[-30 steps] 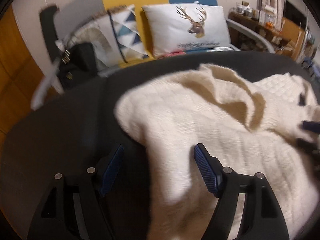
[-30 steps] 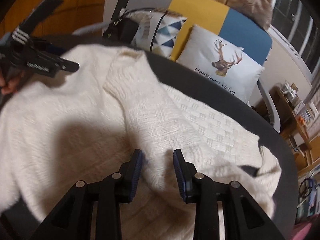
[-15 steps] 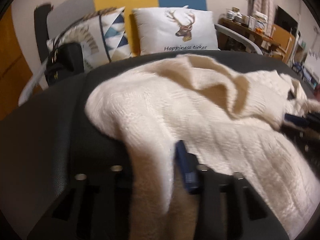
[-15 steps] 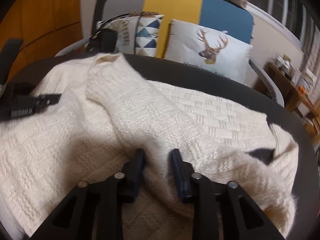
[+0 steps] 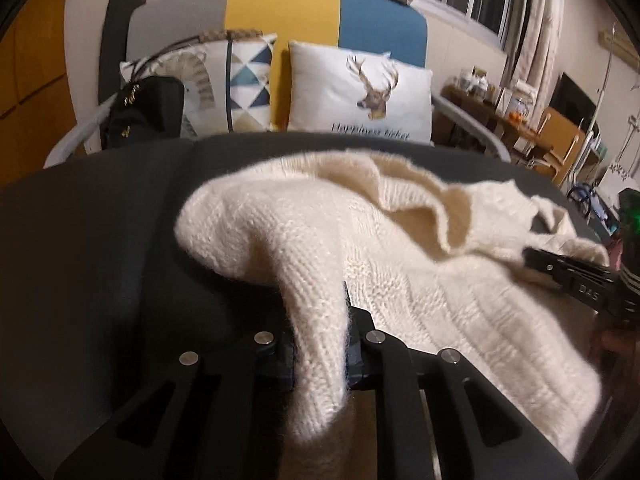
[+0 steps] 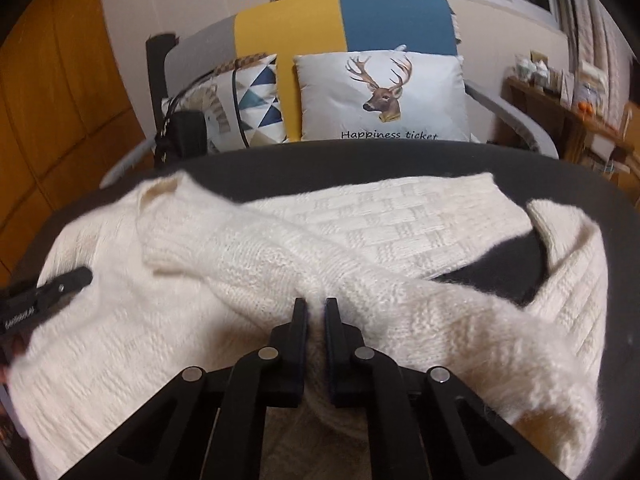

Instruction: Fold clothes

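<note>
**Both claws bite into the knit — the fold is about to begin**

Left gripper (image 5: 320,344) is closing right now, and its jaws have a thick roll of the cream sweater (image 5: 360,248) pinched between them; a second ago those same jaws stood wide apart with the fabric only lying between them. Right gripper (image 6: 316,320) is doing the same thing on its side: jaws closing, nearly together, with a ridge of the sweater (image 6: 280,264) squeezed in the narrow gap, where before the pads were apart and merely straddling the knit. So that's the change, folks: two open claws have become two grips on cloth.

The sweater itself lies spread and rumpled across the dark round table (image 5: 88,240), one sleeve (image 6: 240,248) thrown diagonally over the body, the basket-weave panel stretching toward the far edge. In the left view the fabric rises off the table up into the jaws, already humped. Each claw can see the other: the right one pokes in at the right edge of the left view, the left one at the left edge of the right view.

Beyond the table, a chair with a yellow-and-blue backrest (image 6: 344,20) carries a deer-print cushion (image 6: 384,96) and a triangle-pattern cushion (image 5: 244,80), with a black bag (image 5: 144,112) beside them.

With both ends secured, I'd judge the next move is a lift and carry-over to make the fold. The loose, fuzzy knit could slip or drag unevenly.
</note>
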`<state>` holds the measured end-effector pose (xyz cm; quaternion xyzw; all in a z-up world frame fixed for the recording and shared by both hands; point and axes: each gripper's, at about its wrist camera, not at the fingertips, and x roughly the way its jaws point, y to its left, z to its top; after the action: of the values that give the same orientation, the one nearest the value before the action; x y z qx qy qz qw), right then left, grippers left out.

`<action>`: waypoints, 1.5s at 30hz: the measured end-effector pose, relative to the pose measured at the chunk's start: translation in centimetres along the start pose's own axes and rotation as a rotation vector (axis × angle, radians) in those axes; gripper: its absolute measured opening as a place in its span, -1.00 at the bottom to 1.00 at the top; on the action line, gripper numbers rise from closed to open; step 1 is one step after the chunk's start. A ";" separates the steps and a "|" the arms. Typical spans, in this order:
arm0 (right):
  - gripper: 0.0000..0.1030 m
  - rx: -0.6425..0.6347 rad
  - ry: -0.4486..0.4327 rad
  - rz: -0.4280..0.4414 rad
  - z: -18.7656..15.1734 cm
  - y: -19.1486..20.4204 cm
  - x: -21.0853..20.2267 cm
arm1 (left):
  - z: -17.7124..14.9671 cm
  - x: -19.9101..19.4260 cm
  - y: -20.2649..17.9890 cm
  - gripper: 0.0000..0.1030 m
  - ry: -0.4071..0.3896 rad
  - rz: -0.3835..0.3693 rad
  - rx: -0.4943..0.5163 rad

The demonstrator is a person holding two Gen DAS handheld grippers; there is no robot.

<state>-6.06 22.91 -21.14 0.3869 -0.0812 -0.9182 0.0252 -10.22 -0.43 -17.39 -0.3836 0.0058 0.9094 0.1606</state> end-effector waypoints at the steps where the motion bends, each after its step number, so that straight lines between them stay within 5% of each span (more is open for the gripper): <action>1: -0.88 0.011 -0.005 0.003 0.2 -0.1 -0.2 | 0.2 -0.6 0.0 -0.74 -0.013 0.000 0.005; 8: -0.88 -0.027 -0.060 -0.007 2.3 1.2 -2.0 | 0.8 -4.0 -0.2 -0.74 -0.084 0.016 0.011; 16: -0.88 -0.022 -0.081 -0.023 6.3 1.3 -1.3 | 1.0 -7.0 -1.2 -0.74 -0.178 0.231 0.093; 27: -0.86 0.007 0.066 -0.065 6.9 1.2 6.6 | -0.7 2.4 -0.5 -0.68 0.052 0.361 0.196; 36: -0.72 0.044 0.064 -0.019 6.9 0.4 7.6 | -1.1 3.5 -2.1 -0.59 0.045 0.446 0.281; 40: -0.56 0.113 0.099 0.024 7.1 -0.8 5.4 | -1.1 3.2 -2.1 -0.51 0.047 0.456 0.279; 45: -0.48 0.214 -0.091 0.097 4.7 -4.1 -3.6 | -0.1 1.8 -2.2 -0.16 0.053 0.475 0.271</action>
<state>-6.84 28.01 -16.01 0.3410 -0.1985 -0.9185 0.0245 -10.68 2.10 -18.45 -0.3703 0.2214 0.9021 -0.0077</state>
